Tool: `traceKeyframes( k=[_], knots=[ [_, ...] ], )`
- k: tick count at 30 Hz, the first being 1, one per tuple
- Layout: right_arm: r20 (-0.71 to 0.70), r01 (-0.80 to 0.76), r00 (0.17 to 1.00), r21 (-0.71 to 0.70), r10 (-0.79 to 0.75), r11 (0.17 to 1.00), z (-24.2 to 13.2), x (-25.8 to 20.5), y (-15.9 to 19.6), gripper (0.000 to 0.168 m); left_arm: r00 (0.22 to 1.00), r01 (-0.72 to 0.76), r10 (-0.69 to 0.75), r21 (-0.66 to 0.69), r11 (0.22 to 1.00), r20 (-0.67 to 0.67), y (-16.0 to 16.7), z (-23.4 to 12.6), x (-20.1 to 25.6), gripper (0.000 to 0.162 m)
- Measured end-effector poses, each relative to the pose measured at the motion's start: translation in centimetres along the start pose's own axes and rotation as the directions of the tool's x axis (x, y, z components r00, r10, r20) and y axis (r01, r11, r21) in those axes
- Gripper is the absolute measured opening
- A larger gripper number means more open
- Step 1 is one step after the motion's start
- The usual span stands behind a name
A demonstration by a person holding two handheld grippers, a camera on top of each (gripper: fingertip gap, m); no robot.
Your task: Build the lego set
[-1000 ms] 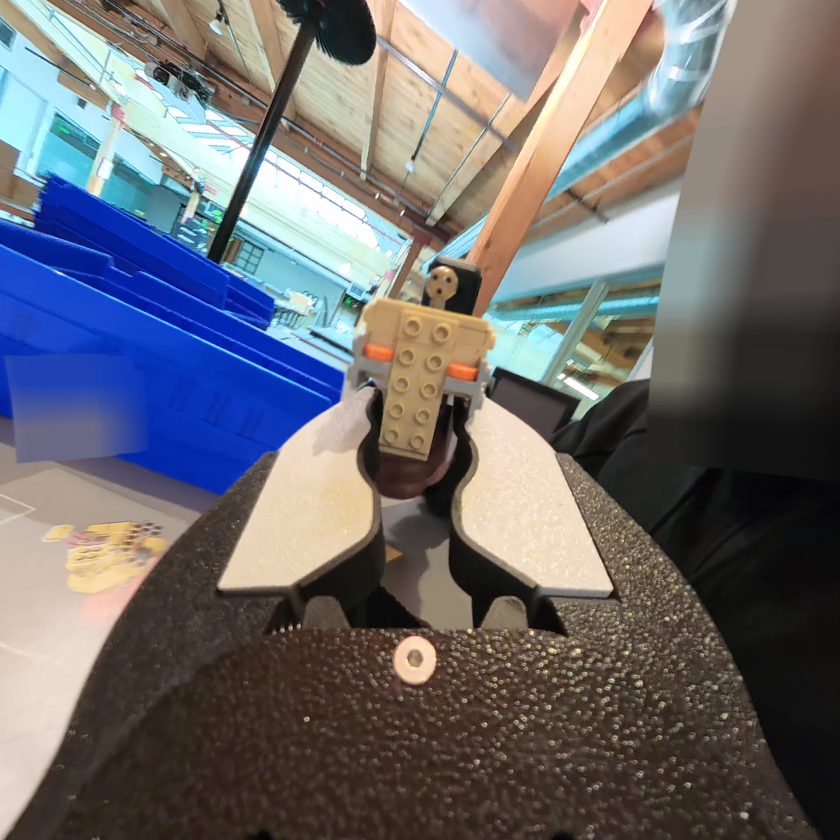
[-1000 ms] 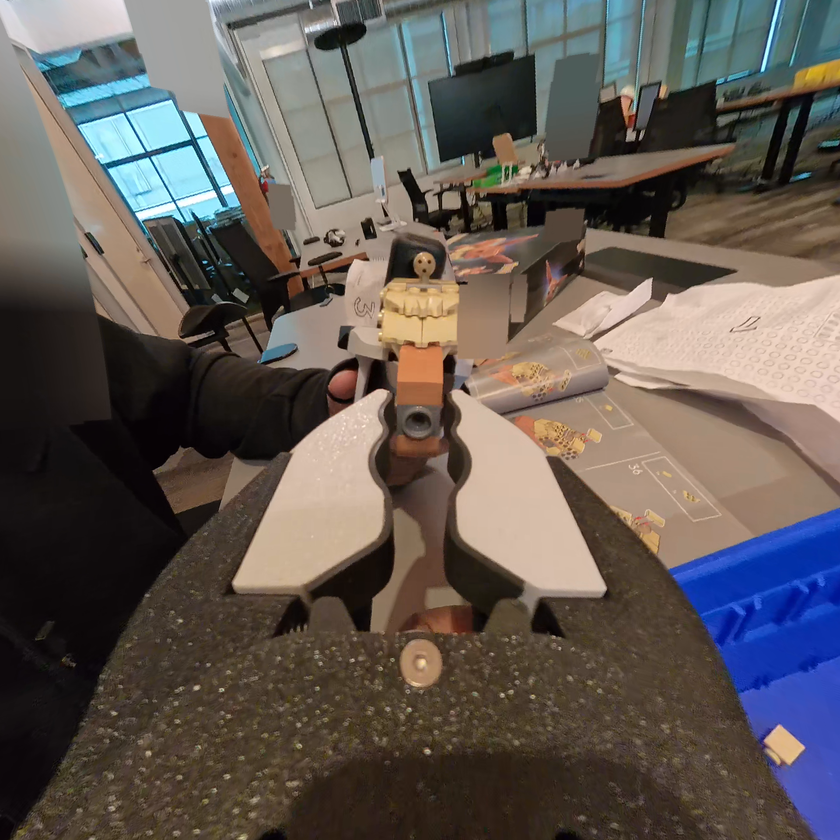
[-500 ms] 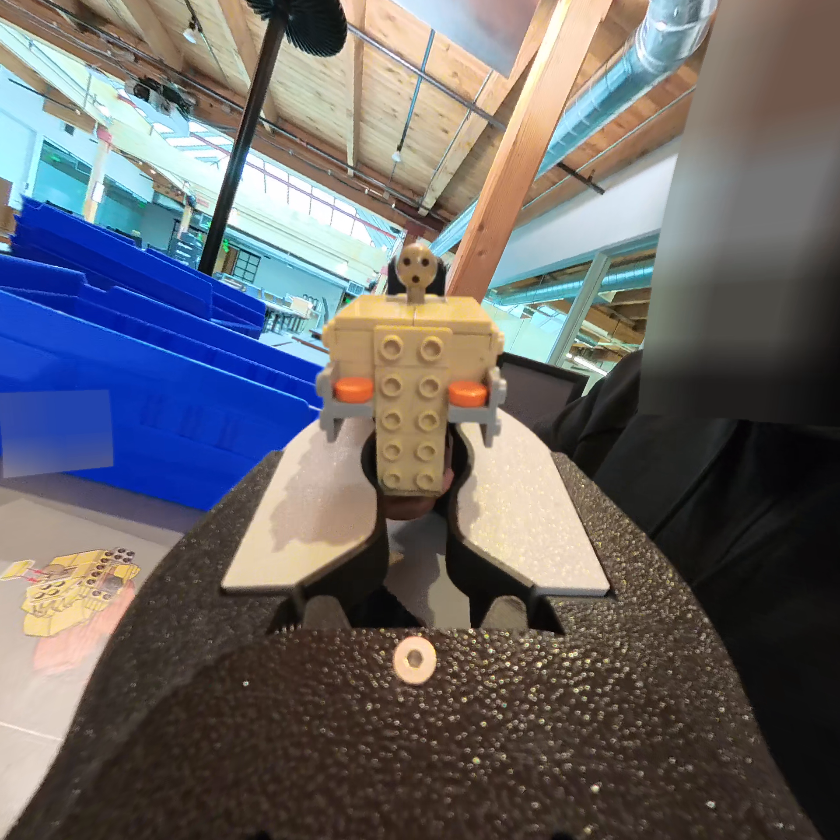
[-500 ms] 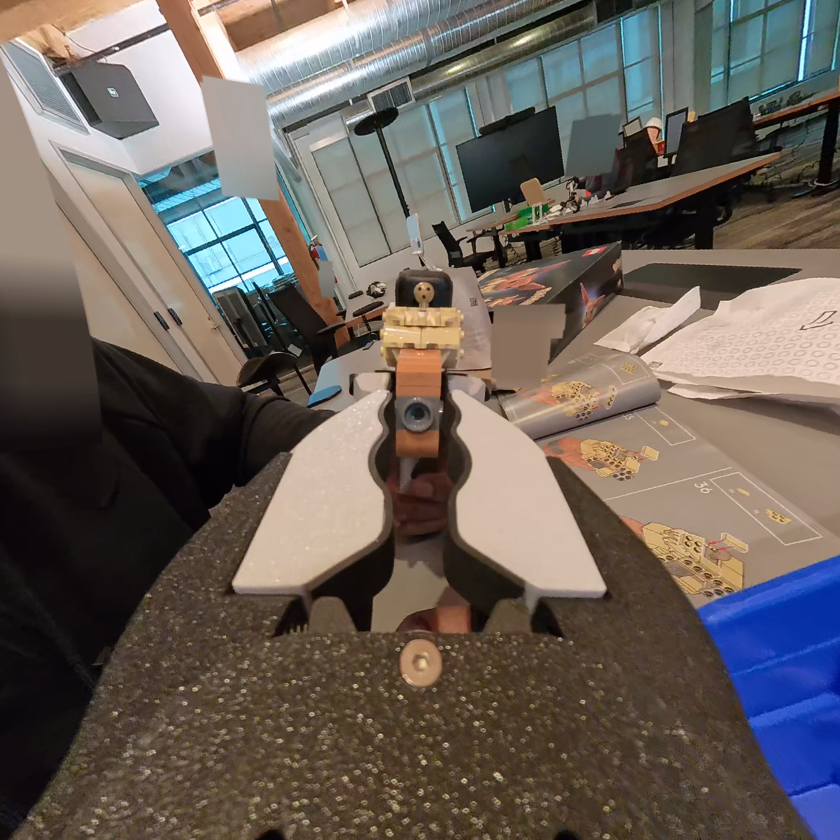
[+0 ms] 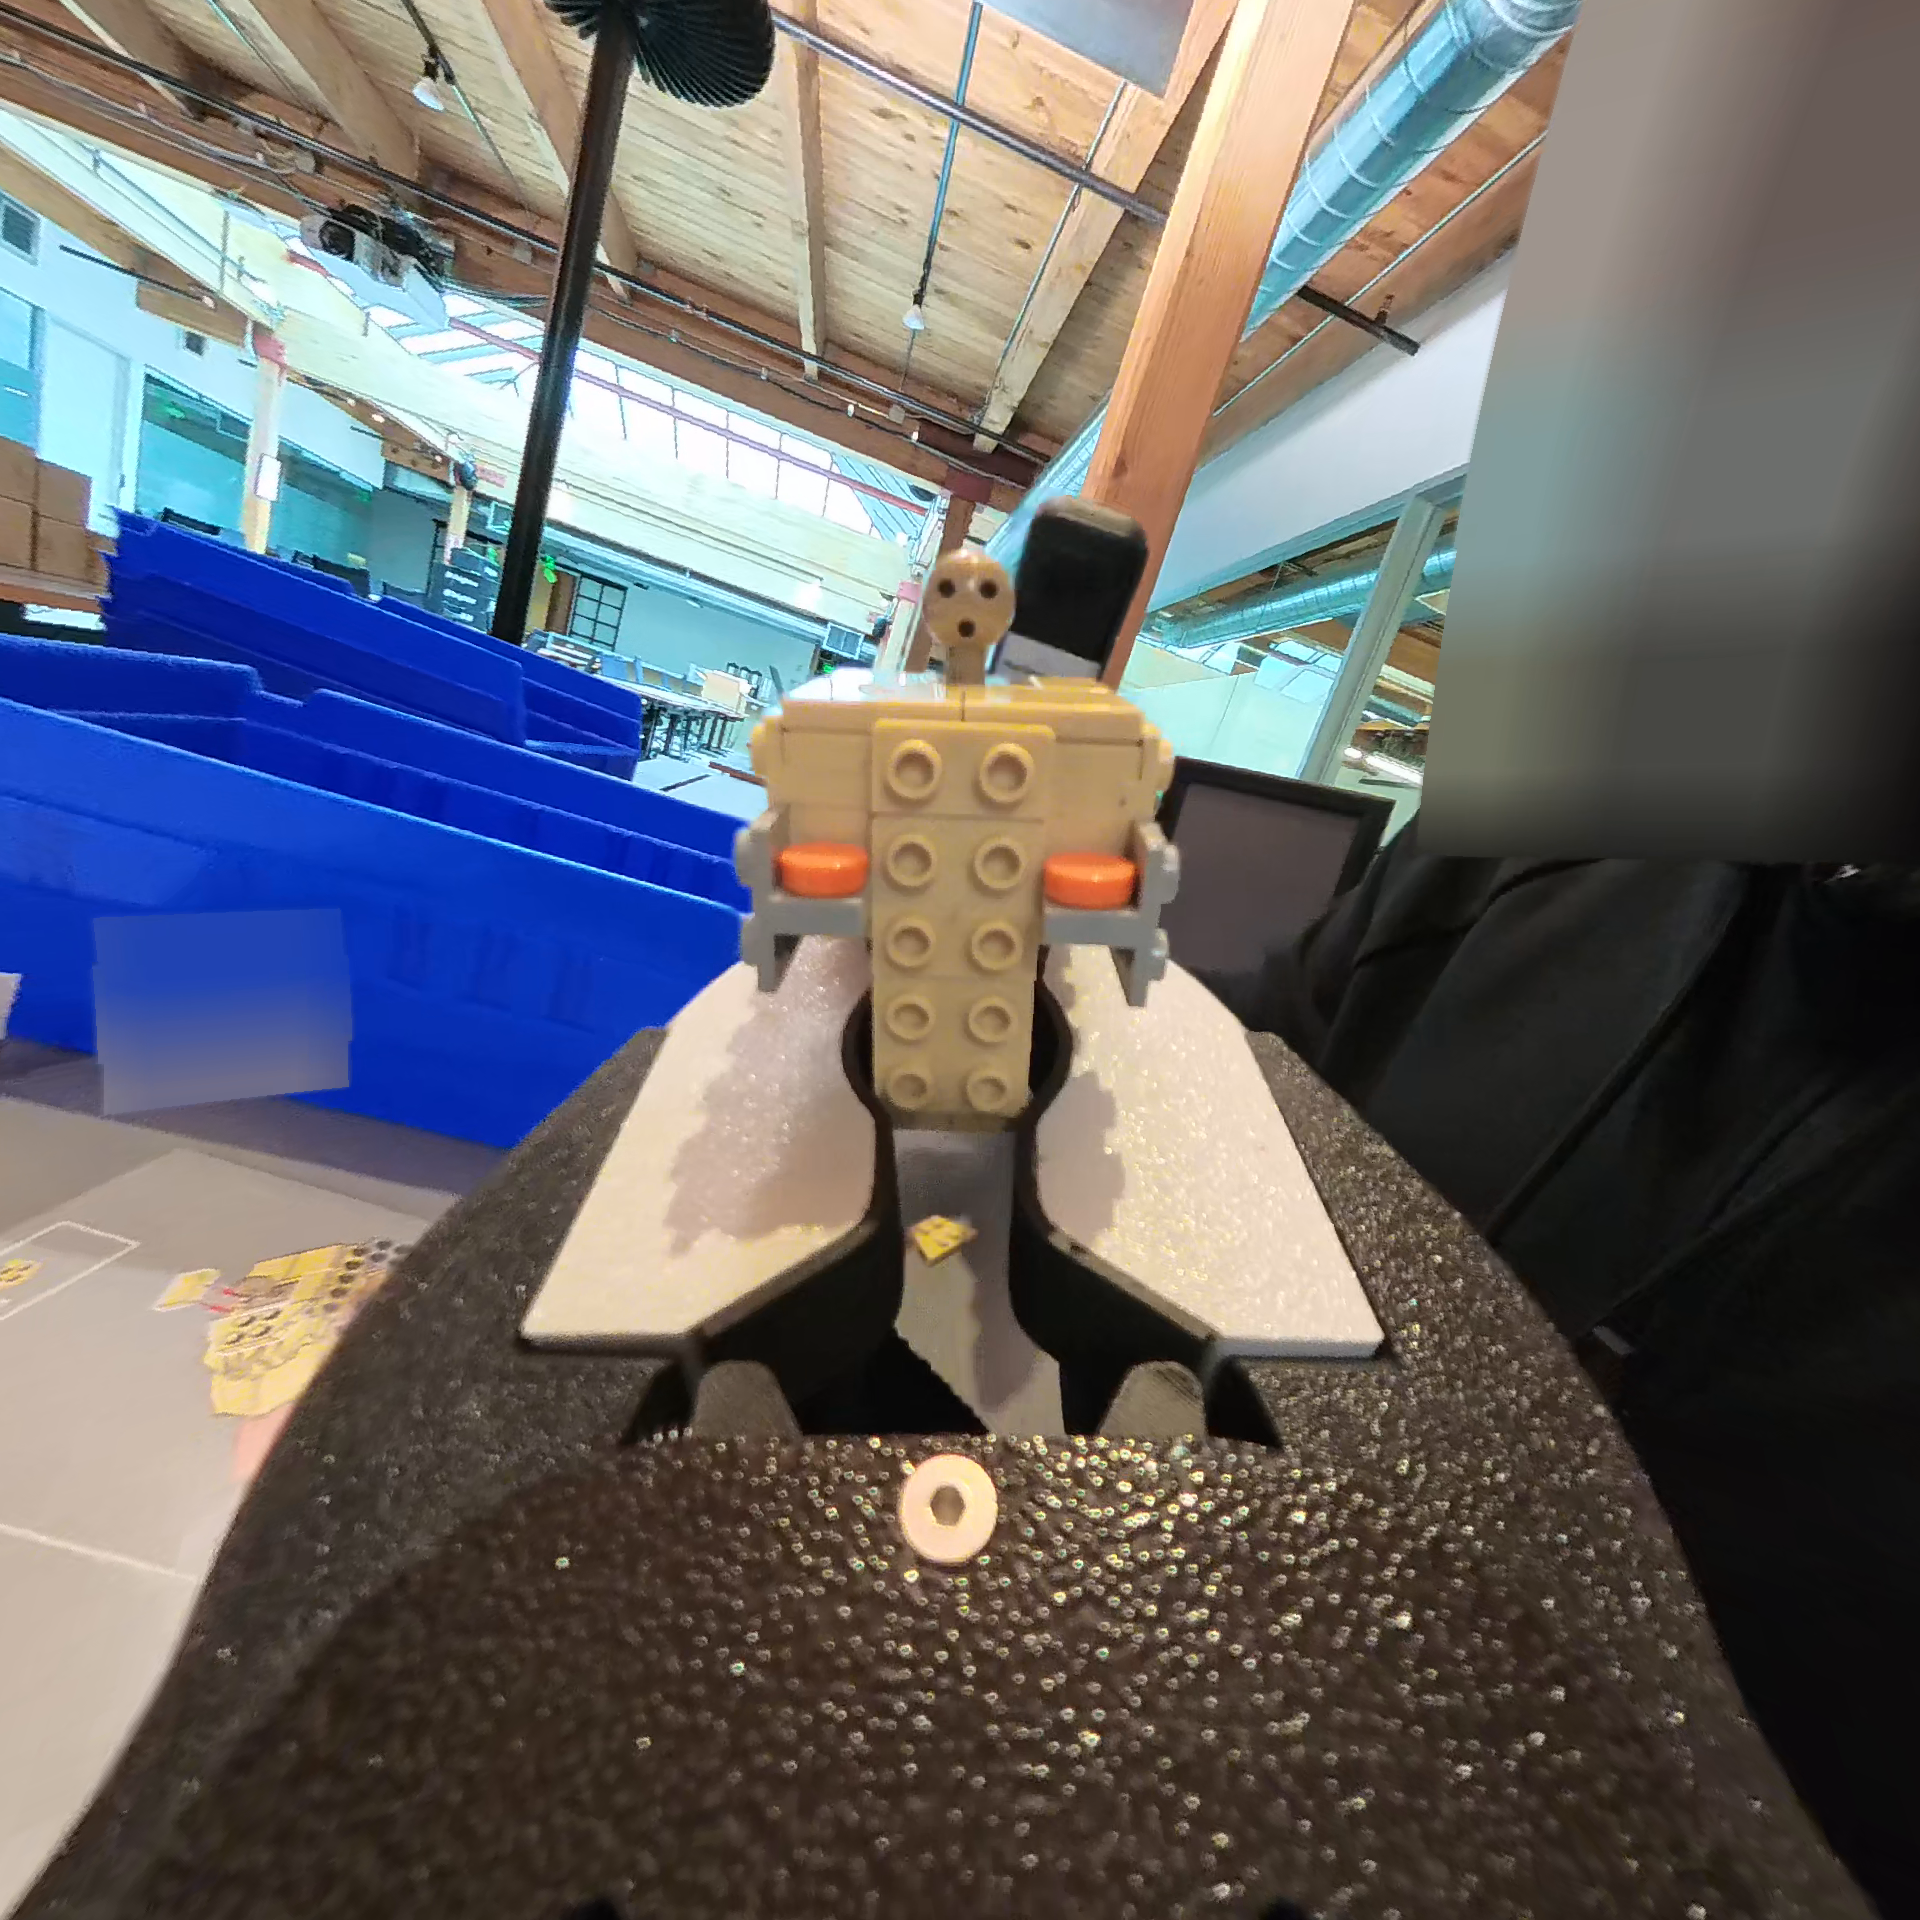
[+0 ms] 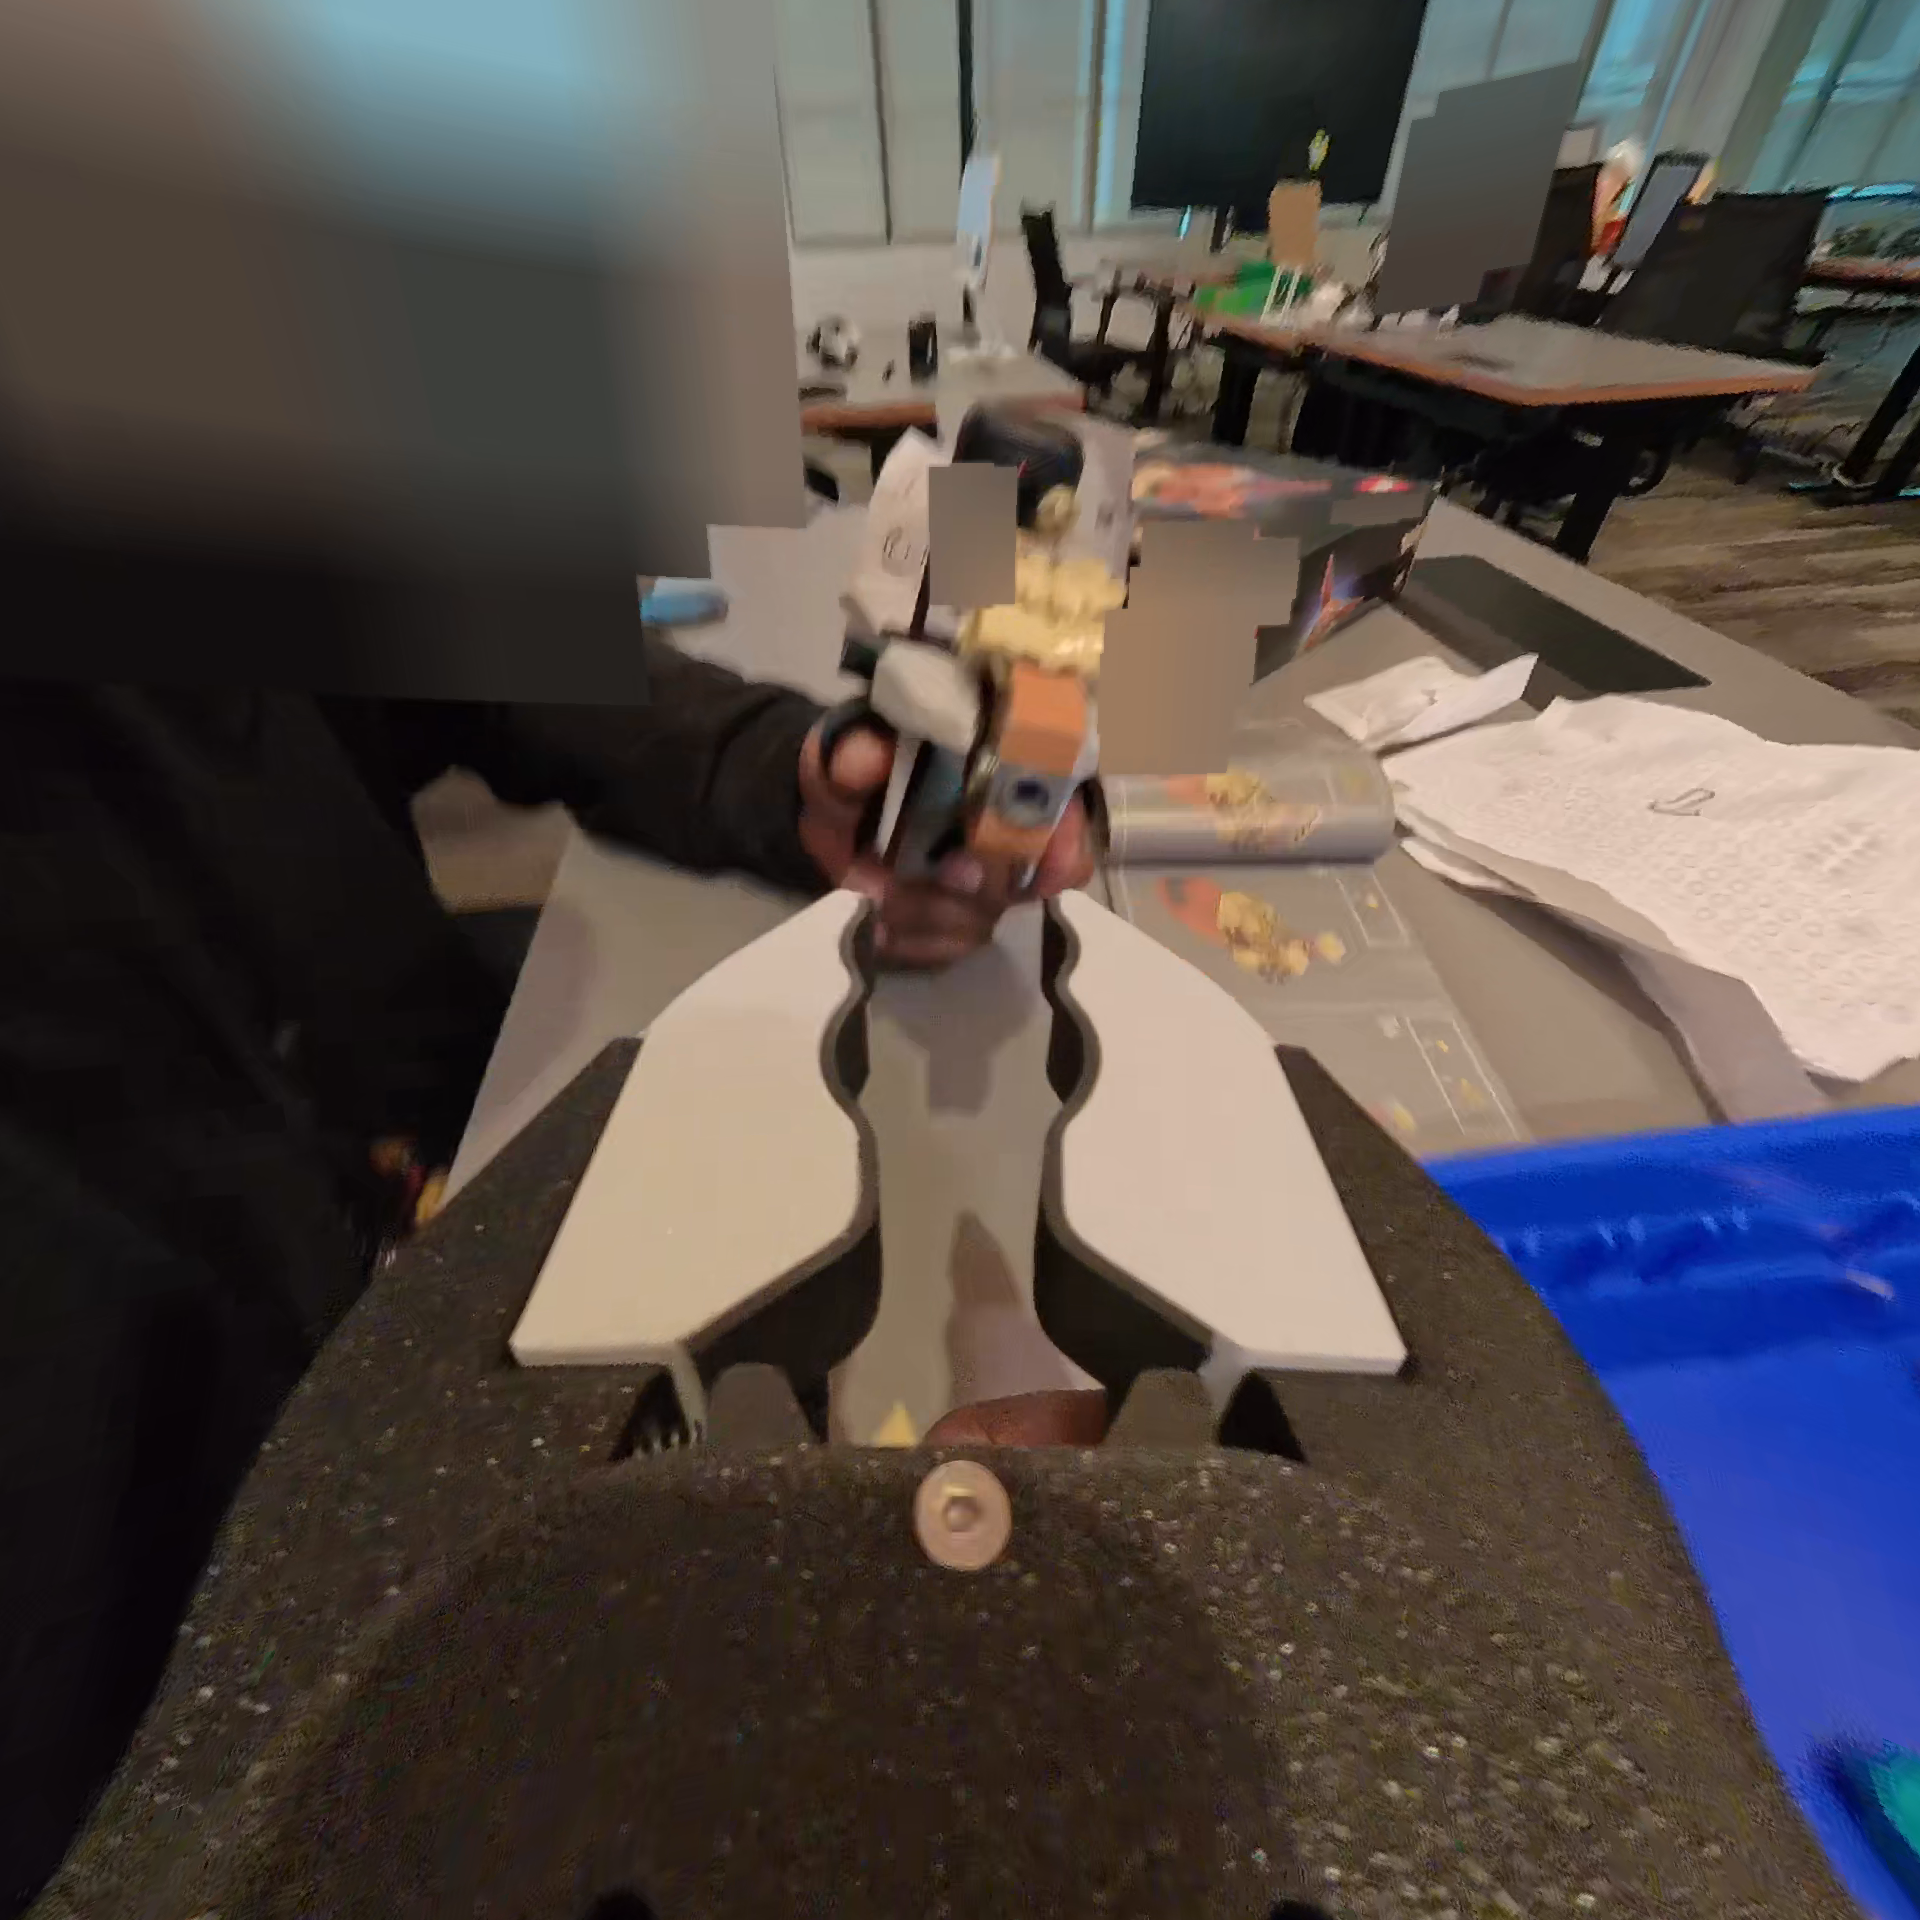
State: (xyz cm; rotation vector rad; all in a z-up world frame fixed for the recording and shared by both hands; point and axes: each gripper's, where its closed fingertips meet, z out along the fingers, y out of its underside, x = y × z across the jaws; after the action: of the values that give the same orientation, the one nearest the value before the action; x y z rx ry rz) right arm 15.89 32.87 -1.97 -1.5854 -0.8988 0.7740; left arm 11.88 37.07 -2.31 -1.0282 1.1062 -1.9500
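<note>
The tan lego model has orange round studs, grey side brackets and a small ball knob on top. My left gripper is shut on its lower end and holds it upright in the air. In the right wrist view the model shows blurred, with its orange-brown block toward the camera, held by the left gripper's grey fingers with a hand behind them. My right gripper is open and empty, a short way in front of the model and not touching it.
Blue bins stand to the left, and one blue bin is at the right. The open instruction booklet, the set's box and white paper bags lie on the grey table. A person's dark sleeve is nearby. About 7 centimeters separates my left fingertips from my right.
My right gripper has let go of the model's orange-brown end, opened and drawn back from it. The left gripper still holds the model, now a little closer and more upright.
</note>
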Motion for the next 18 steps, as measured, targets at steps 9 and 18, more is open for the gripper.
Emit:
traceKeyframes(
  k=[9, 18],
  knots=[
    [-0.012, 0.031, 0.999, -0.586, -0.047, 0.809, -5.2, -2.5, 12.4, 0.020, 1.000, -0.017, 0.017, -0.016, 1.000, 0.019, 0.2, 0.0, -0.2, 0.020],
    [-0.066, -0.086, 0.996, -0.644, 0.056, 0.760, -3.2, -3.2, 15.1, 0.021, 1.000, -0.023, 0.023, -0.017, 1.000, 0.015, 0.3, 0.0, 0.0, 0.021]
  ],
)
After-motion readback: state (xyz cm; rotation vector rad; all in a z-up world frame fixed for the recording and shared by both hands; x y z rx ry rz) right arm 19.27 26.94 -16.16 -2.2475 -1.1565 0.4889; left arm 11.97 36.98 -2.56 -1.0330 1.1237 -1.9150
